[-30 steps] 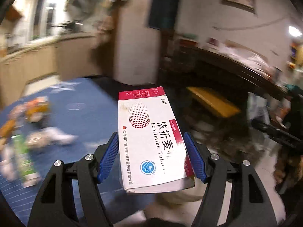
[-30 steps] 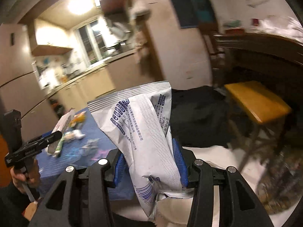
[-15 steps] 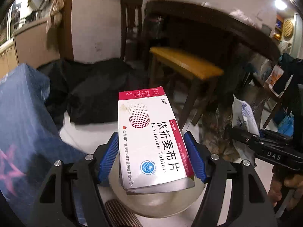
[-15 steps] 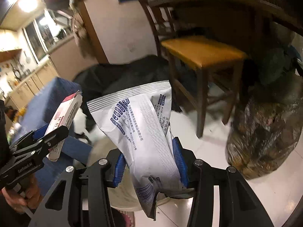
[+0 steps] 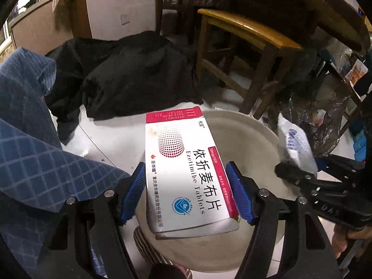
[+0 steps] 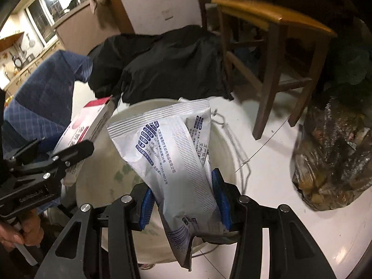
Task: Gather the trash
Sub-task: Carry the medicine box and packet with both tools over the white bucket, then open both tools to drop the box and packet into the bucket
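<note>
left gripper point(image 5: 186, 194): fingers point(image 5: 132, 195) closed on a box, tilted downward
right gripper point(image 6: 184, 201): fingers point(image 6: 220, 197) clamped on a pouch, just beside the left

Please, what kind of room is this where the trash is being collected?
Most likely a home kitchen and dining area. A wooden chair stands on the white floor, kitchen cabinets run beneath a window at the back, and a white bucket serves as the bin.

The medicine box point(image 5: 186, 169) blocks most of the white bucket point(image 5: 251, 139), the pouch point(image 6: 176, 162) hides its bottom too, and the pouch print's too smeared to read.
</note>
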Tool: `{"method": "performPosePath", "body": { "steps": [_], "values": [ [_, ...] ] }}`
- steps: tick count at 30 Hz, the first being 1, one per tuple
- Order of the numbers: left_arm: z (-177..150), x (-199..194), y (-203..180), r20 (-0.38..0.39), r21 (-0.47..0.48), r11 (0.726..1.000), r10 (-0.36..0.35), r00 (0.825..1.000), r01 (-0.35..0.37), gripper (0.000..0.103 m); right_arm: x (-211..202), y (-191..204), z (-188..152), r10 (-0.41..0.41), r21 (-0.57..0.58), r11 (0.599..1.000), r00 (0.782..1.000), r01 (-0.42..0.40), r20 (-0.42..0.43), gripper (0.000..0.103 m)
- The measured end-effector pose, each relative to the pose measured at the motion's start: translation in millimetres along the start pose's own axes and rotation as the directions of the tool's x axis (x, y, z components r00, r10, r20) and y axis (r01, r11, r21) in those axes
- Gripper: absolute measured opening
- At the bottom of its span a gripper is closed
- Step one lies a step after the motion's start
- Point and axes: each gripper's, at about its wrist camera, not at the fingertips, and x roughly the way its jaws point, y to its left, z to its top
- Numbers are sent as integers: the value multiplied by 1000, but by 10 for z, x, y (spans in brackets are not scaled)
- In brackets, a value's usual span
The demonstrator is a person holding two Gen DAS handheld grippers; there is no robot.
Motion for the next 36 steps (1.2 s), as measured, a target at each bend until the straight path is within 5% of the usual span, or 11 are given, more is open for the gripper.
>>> {"method": "performPosePath", "body": {
  "steps": [5,22,26,36],
  "values": [
    [-52,176,-13,-46,40,999,34,998,-32,66,70,92,73,5,-30,1000,1000,-6,-6,48],
    [-10,138,85,-28,36,994,100,995,-99,67,99,241,196,94,12,996,996,-93,-5,49],
    [-7,142,92,-13,42,993,111,994,-110,68,139,188,180,91,19,996,996,-91,-4,62],
    [12,143,75,-2,48,995,92,996,-92,76,80,81,142,75,27,997,997,-75,18,63]
  ]
}}
